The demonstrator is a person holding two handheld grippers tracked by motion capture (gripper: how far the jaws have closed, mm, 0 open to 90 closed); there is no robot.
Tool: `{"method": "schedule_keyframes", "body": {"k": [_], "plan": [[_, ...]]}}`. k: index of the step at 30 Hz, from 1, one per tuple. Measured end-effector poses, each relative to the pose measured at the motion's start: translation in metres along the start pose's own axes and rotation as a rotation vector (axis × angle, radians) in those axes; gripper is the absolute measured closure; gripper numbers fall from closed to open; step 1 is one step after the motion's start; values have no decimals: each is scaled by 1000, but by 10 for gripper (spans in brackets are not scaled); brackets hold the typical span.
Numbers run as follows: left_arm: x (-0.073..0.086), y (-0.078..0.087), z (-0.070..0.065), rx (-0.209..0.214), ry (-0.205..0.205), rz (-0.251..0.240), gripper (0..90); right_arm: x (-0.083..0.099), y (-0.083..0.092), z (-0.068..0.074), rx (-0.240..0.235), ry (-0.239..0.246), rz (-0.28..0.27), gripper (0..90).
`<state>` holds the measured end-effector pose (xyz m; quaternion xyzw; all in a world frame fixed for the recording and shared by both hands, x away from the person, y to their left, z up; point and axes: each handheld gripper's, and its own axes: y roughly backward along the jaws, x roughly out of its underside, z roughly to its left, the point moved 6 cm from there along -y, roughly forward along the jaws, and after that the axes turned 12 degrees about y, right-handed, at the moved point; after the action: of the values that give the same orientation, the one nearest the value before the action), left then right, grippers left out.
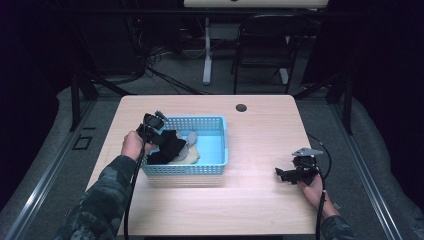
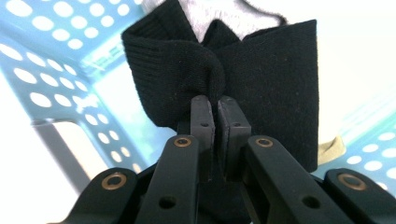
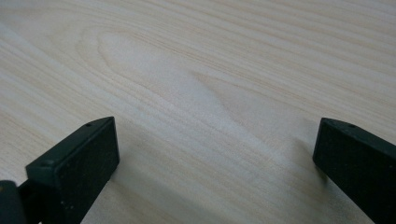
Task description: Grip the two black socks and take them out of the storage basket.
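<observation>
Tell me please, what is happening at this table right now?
A person works at a light wooden table with a gripper in each hand. The left gripper reaches into the light blue perforated plastic basket and has its jaws shut on a fold of a black knitted cloth, which lies on paler cloths. The right gripper waits over bare wood to the right of the basket, jaws wide open and empty.

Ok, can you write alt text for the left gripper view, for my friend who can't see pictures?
The left gripper has its two black jaws pinched shut on a fold of a black knitted sock. Behind the sock are a pale grey cloth and the holey wall of a light blue plastic basket.
</observation>
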<state>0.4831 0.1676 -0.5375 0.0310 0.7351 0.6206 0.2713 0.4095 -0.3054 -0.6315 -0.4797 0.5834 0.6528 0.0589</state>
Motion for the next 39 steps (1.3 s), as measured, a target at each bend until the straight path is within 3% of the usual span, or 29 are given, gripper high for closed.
{"method": "schedule_keyframes", "body": {"k": [5,12,17,26,33,39], "plan": [[-4,12,0,-3,-15,-20,864,0,0,0,0,0,2,0],[-16,42,-9,-5,-69,-84,864,0,0,0,0,3,2,0],[-21,49,-15,-26,-93,-81,864,0,0,0,0,-1,0,0],[-36,68,-27,-9,-132,-89,864,-1,-1,0,-1,1,1,0],[-38,79,-21,-30,-144,-65,866,-1,-1,0,-4,2,-7,0],[-44,88,-22,-13,-144,-64,866,-1,-1,-1,-1,7,3,0]]}}
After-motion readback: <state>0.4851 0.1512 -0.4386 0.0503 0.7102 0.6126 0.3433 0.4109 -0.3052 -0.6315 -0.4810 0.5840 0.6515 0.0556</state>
